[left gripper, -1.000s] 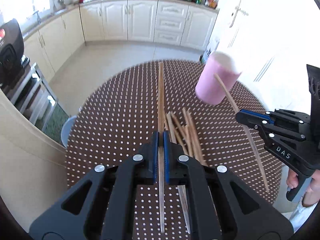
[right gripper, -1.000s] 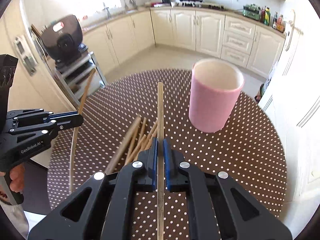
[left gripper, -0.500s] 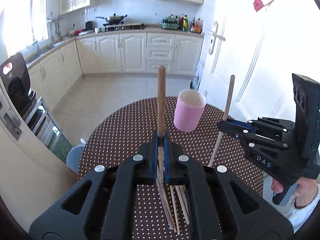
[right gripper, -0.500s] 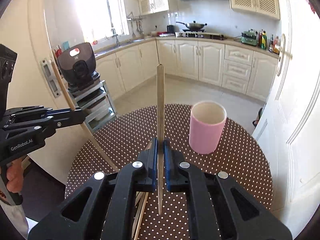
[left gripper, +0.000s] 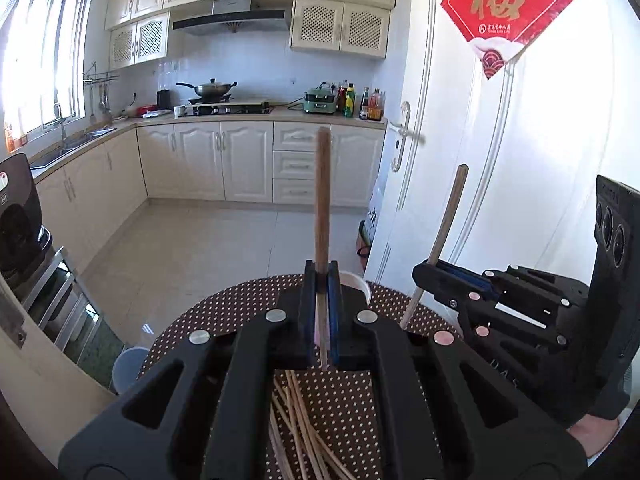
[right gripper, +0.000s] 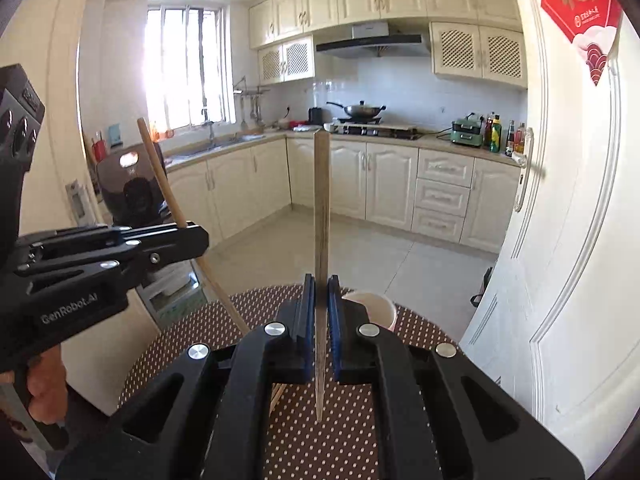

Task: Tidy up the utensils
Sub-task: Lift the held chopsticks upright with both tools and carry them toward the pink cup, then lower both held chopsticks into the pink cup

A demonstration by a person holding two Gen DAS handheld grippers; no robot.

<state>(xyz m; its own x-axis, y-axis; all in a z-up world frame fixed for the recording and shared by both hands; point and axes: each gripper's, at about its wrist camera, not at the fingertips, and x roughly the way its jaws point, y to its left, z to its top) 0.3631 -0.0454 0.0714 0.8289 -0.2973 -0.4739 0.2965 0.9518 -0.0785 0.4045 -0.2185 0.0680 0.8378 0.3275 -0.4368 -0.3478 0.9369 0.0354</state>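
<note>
My left gripper is shut on a wooden chopstick that stands nearly upright above the round dotted table. My right gripper is shut on a second chopstick, also upright. Each gripper shows in the other's view, the right gripper with its slanted chopstick, the left gripper with its own chopstick. The pink cup stands at the table's far side, mostly hidden behind the jaws; only the cup's white rim shows. Several loose chopsticks lie on the table below my left gripper.
A white door stands close on the right of the table. A black appliance sits on a metal rack to the left. Kitchen cabinets line the far wall beyond open tiled floor. A person's hand holds the left gripper's handle.
Both grippers have risen and tilted up, lifting their chopsticks off the table to near upright. The cup and table have dropped low in both views.
</note>
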